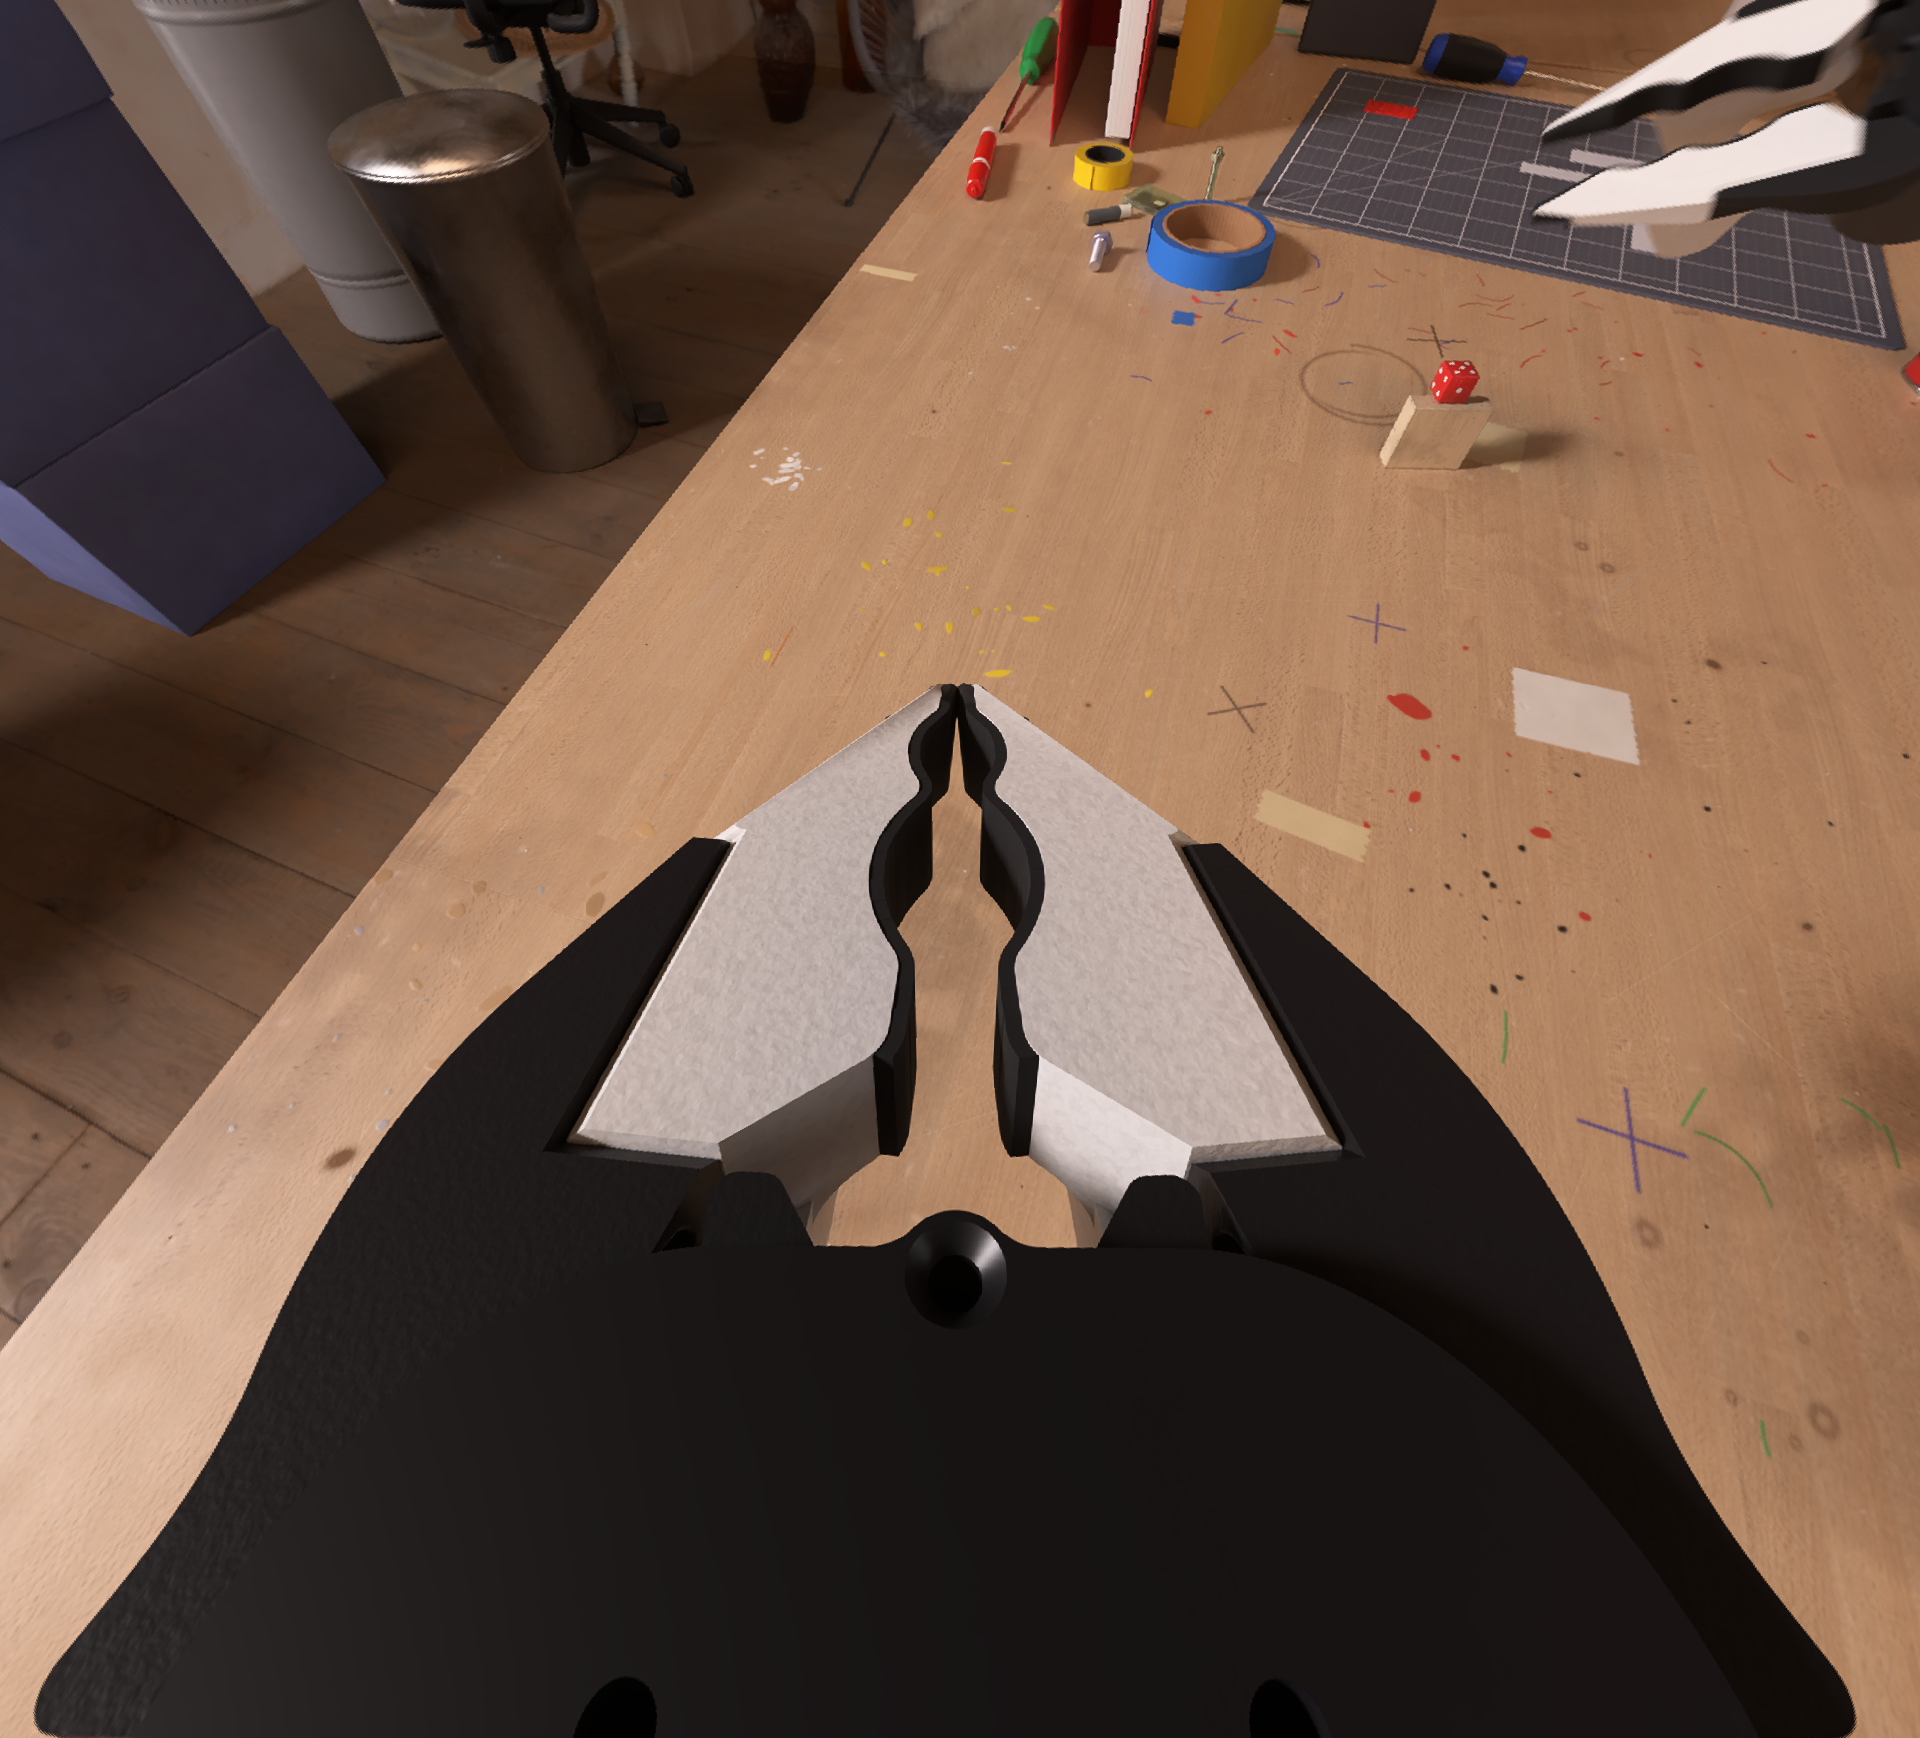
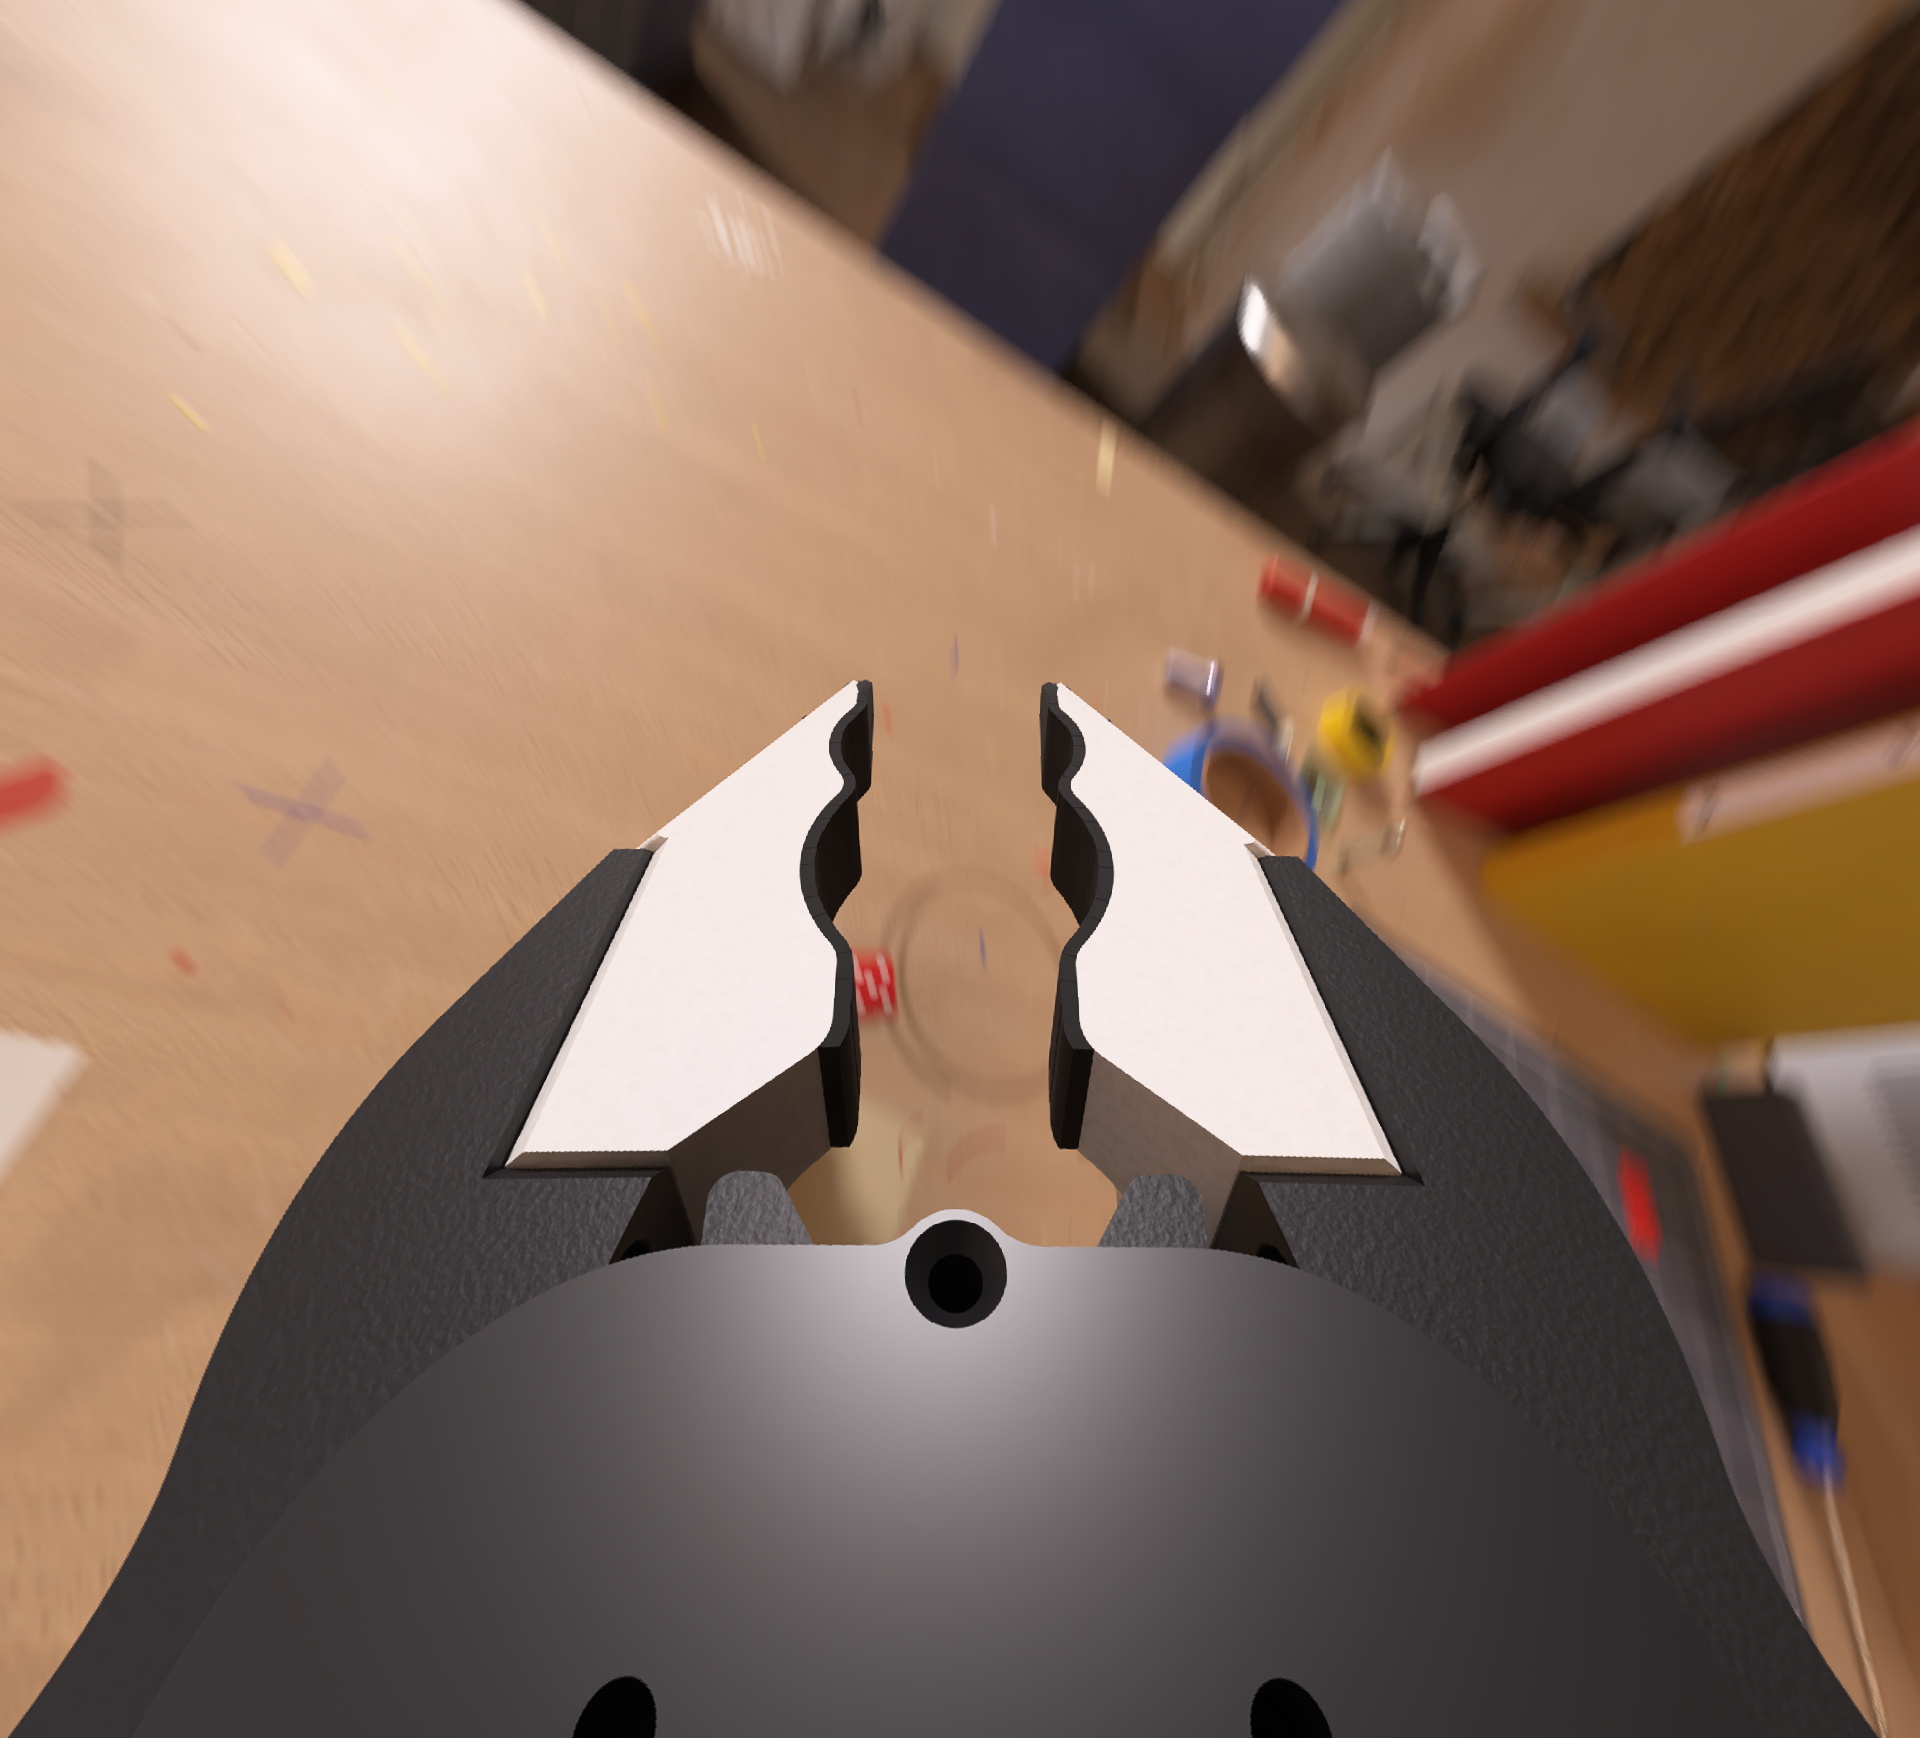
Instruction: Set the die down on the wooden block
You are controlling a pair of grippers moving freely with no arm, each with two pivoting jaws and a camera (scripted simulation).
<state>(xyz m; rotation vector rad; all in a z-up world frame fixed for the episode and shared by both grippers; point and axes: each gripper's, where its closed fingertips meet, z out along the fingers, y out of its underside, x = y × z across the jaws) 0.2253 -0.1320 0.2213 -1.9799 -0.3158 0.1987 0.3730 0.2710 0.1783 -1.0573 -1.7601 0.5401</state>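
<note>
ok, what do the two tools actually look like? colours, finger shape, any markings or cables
Both match. The left tool has a matte black, textured body that widens toward the camera, and two white wedge-shaped fingers tapering to points. The inner faces carry black wavy pads. A round black socket sits at the finger base, with two dark holes near the bottom edge. The right tool is the same. No cables or markings visible.

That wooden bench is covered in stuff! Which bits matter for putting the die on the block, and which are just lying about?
Part of the job:
- red die, resting on the block
- wooden block
- right gripper, open and empty

Just lying about:
- blue tape roll
- yellow tape roll
- red marker
- green screwdriver
- cutting mat
- left gripper, shut
</note>
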